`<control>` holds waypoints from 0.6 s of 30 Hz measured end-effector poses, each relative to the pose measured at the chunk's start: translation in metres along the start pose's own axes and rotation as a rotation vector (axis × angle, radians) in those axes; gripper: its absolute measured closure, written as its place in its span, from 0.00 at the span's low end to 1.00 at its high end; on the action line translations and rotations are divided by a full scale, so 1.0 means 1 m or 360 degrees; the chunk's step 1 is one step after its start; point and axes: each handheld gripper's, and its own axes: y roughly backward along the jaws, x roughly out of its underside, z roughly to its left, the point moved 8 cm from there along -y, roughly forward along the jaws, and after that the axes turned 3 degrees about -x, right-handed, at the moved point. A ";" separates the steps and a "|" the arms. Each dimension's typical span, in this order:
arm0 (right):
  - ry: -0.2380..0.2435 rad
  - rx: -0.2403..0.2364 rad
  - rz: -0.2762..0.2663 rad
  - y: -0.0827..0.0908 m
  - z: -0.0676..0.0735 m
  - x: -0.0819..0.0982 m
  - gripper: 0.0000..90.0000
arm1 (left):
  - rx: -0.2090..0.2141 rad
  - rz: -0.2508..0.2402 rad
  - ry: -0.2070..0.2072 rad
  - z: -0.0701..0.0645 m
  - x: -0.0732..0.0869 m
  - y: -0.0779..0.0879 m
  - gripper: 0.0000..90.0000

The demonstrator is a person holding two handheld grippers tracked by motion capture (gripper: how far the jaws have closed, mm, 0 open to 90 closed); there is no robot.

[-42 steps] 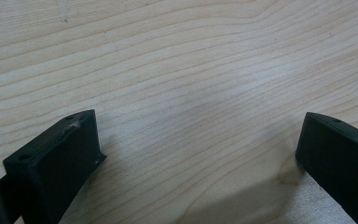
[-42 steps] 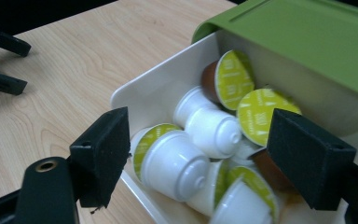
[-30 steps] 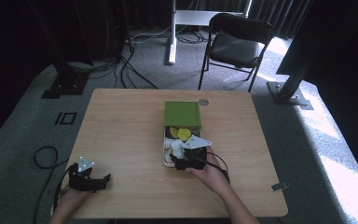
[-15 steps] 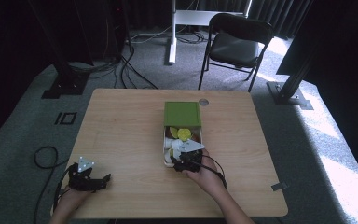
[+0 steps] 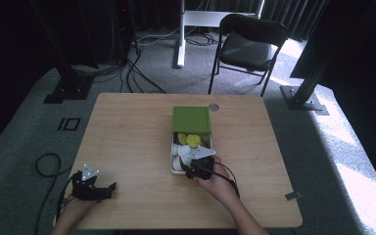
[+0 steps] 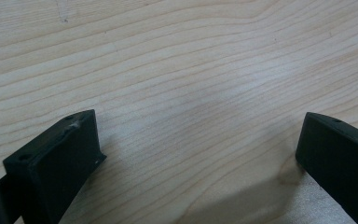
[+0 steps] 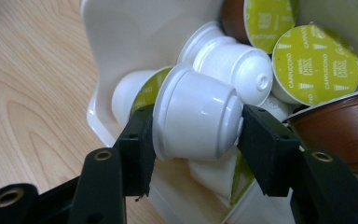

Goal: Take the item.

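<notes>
Drawing back slightly toward the person since a second ago, the right tongs (image 7: 193, 135) are clenching a white capsule (image 7: 196, 114) by its sides, at the near end of the white tray (image 7: 121, 37) it is sitting over. Behind it, more white capsules are lying half buried, and yellow-green foil lids (image 7: 314, 65) are reading "cappuccino"; a brown capsule (image 7: 340, 133) is cut off at the right edge. From the high view the capsules are blurring together beside the green lid (image 5: 191, 119). At the near left, the left tongs (image 6: 196, 154) are lying released on the bare tabletop (image 6: 191, 60), jaws wide apart.
</notes>
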 end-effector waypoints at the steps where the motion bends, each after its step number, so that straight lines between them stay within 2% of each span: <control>1: -0.0001 -0.0003 -0.0006 0.001 0.000 0.000 0.52 | 0.0000 0.0000 0.0000 0.000 0.000 0.000 0.01; 4: 0.0011 0.0003 -0.0013 0.003 -0.001 -0.001 0.53 | 0.0000 0.0002 -0.0003 0.000 0.000 0.000 0.01; 7: -0.0018 0.0001 -0.0056 0.010 -0.004 -0.005 0.53 | 0.0000 0.0000 0.0000 0.000 0.000 0.000 0.01; 10: -0.0014 0.0006 -0.0088 0.018 -0.007 -0.010 0.53 | 0.0000 0.0000 0.0000 0.000 0.000 0.000 0.01; 12: 0.0010 0.0003 -0.0104 0.023 -0.007 -0.013 0.53 | 0.0000 0.0000 0.0000 0.000 0.000 0.000 0.01; 18: -0.0002 -0.0024 -0.0159 0.034 -0.010 -0.022 0.53 | -0.0001 -0.0002 0.0004 0.000 0.000 0.000 0.01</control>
